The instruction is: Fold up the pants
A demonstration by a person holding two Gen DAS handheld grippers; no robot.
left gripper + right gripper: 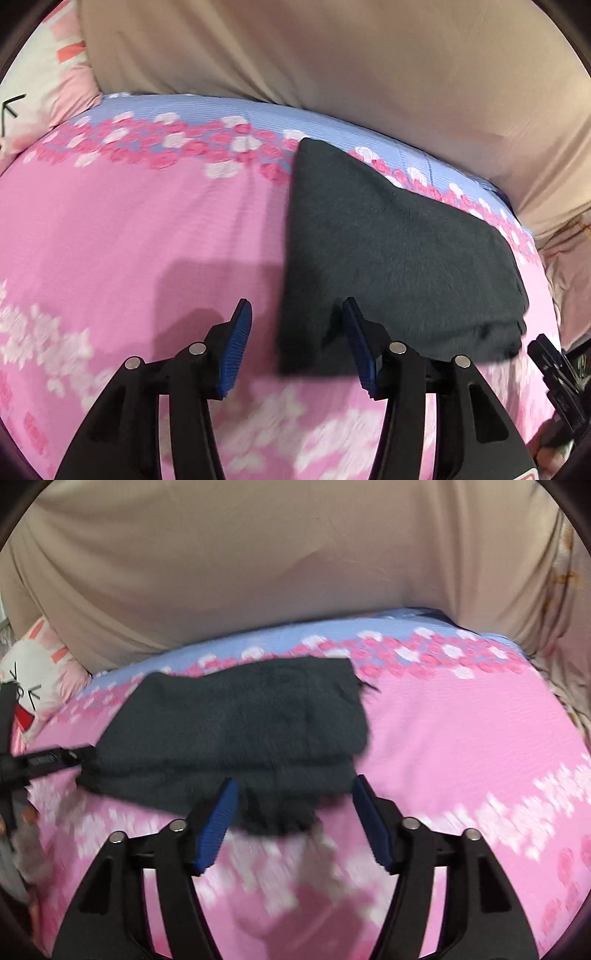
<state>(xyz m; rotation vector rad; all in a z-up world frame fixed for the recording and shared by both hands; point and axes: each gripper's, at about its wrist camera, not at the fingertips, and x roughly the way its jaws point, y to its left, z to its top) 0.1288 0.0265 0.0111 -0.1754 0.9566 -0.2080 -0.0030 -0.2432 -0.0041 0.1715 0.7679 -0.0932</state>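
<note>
The pants (391, 258) are a dark grey folded bundle lying flat on the pink flowered bedsheet (129, 229). In the left wrist view my left gripper (297, 302) stands open at the bundle's near left corner. That corner lies between the blue pads (236, 347), which do not press on it. In the right wrist view the pants (240, 727) lie ahead, and my right gripper (295, 779) is open over their near edge, where a flap of cloth lies loose between its fingers. Each gripper shows at the edge of the other's view.
A beige cloth-covered backing (258, 565) rises behind the bed. A white and pink cartoon pillow (33, 686) lies at the far left. The sheet's blue band with pink flowers (207, 122) runs along the far edge. Pale patterned bedding (569, 266) sits past the right edge.
</note>
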